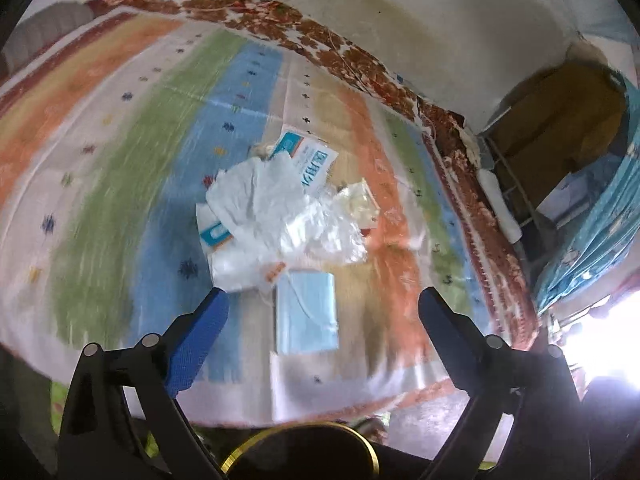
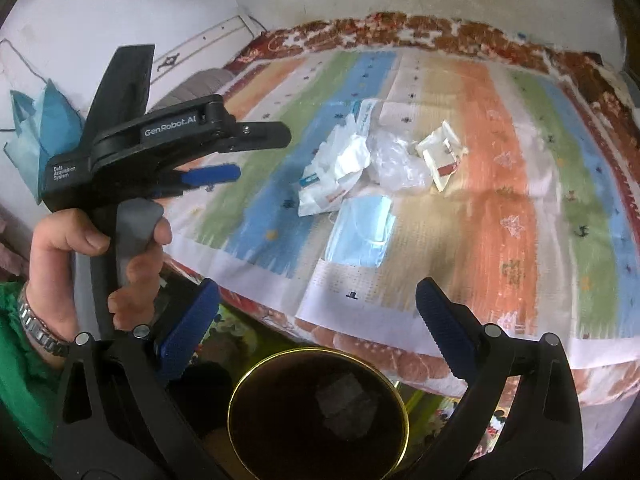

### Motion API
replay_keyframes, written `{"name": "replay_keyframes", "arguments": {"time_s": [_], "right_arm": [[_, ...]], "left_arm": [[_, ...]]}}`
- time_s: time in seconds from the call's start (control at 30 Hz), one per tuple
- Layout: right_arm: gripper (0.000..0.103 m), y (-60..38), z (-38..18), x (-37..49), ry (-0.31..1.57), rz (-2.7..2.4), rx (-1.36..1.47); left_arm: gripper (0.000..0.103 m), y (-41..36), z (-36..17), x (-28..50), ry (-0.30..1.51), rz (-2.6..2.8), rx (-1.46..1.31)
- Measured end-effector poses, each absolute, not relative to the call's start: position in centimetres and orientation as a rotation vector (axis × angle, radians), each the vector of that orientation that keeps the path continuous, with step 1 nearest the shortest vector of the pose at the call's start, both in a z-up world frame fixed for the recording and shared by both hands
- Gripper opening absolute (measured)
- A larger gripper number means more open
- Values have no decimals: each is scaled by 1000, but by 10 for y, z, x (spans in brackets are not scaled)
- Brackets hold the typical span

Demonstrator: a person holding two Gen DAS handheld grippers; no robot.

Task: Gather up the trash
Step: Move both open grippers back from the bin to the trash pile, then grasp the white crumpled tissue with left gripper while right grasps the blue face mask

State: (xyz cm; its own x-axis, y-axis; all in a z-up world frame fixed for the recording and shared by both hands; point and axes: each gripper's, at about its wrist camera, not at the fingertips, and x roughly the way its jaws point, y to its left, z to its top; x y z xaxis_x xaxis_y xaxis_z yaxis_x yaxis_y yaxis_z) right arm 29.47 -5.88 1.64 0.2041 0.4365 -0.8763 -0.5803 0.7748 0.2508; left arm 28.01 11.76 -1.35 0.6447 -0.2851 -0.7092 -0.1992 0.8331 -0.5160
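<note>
Both claws gape over bed litter
Left claw (image 1: 320, 296), right claw (image 2: 318, 292) empty, poised near blue mask (image 1: 306, 312), probably first.

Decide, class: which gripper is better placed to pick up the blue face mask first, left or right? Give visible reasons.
Probably the left gripper. Its open jaws already frame the blue face mask. The right gripper, also open, hangs over the bin, short of the striped cloth.

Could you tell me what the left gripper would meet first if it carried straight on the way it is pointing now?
Most likely the flat light-blue face mask, lying on the striped cloth directly between the left gripper and its open jaws; the crumpled white wrappers lie just beyond. Depth is uncertain.
</note>
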Motion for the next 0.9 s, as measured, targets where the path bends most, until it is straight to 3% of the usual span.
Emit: {"name": "replay_keyframes", "arguments": {"time_s": [0.17, 0.3, 0.9], "right_arm": [[90, -57, -3, 316, 1242, 725, -71], [86, -57, -16, 335, 1277, 710, -15], [69, -45, -85, 382, 1392, 656, 28]], "left_arm": [[90, 129, -25, 299, 889, -77, -650], [78, 136, -38, 313, 901, -80, -684], [76, 146, -83, 355, 928, -59, -690]]}}
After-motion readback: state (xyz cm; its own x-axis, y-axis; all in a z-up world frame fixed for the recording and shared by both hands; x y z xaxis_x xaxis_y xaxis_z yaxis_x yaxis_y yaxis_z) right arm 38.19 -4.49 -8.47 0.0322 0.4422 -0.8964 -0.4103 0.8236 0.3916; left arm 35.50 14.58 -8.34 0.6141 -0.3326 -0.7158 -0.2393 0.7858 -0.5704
